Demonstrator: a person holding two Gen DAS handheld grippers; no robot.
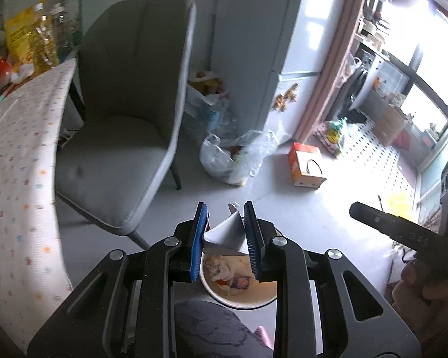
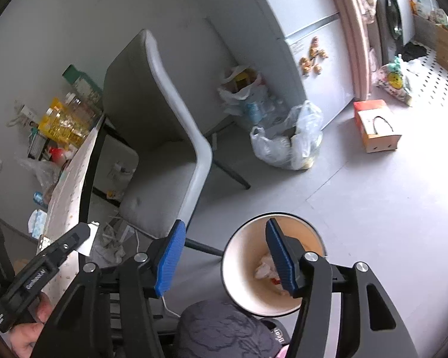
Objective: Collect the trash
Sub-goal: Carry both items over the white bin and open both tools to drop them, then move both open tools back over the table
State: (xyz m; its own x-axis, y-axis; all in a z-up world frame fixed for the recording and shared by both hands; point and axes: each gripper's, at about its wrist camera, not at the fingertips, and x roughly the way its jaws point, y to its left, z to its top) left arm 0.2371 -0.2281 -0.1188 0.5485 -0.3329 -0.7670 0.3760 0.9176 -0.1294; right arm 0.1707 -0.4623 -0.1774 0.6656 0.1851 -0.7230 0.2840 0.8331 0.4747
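My left gripper (image 1: 225, 208) is shut on a folded white piece of paper (image 1: 224, 234), which sticks up between its blue pads. Right beneath it stands a round bin (image 1: 242, 305) with a cream inside, holding crumpled wrappers (image 1: 224, 271). In the right wrist view my right gripper (image 2: 225, 222) stands open with nothing between its pads; its right pad hangs over the bin (image 2: 242, 271) and the trash inside (image 2: 264, 268). The held paper (image 2: 88, 240) shows at the left gripper's tip on the left.
A grey chair (image 1: 122, 113) stands close on the left, beside a table with a dotted cloth (image 1: 18, 161). On the floor beyond lie clear plastic bags (image 1: 239, 155) and an orange box (image 1: 306, 164), by a fridge (image 1: 292, 44). A dark-clothed knee (image 2: 224, 331) is below.
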